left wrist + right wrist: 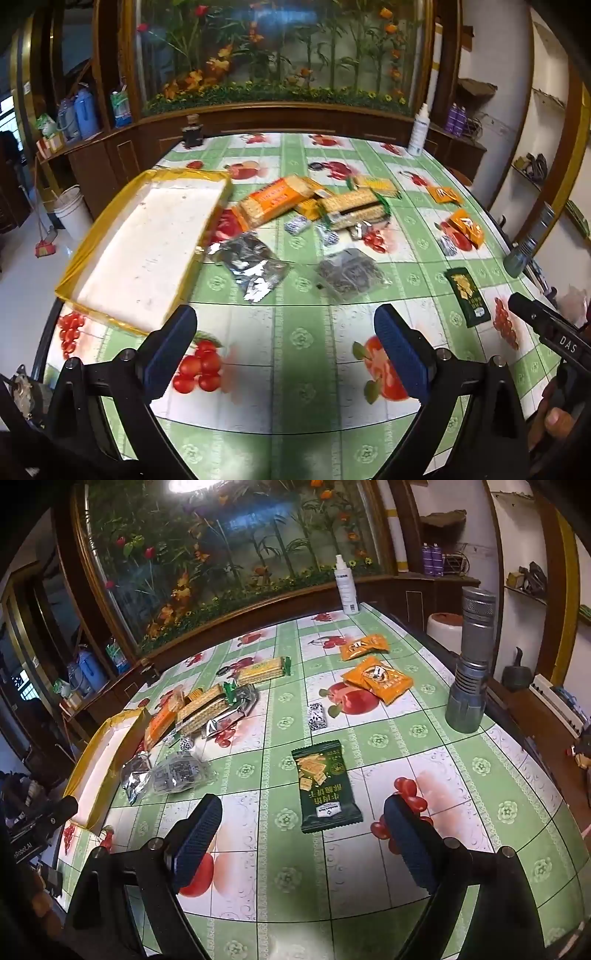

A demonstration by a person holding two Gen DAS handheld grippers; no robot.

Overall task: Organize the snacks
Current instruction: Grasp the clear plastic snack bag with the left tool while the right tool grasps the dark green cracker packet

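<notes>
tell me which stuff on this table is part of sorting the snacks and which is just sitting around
For the job: yellow-edged tray, cracker packs, orange packets, dark green packet, clear bags.

Lying about: spray bottle, metal flashlight, small dark bottle.

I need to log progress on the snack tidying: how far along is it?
Nothing looks done: the yellow-rimmed tray holds no snacks. Nothing is in hand: the left gripper and right gripper are both open over the tablecloth. Everything is left: the dark green packet, orange packets, cracker packs and silver pouches lie scattered.
</notes>
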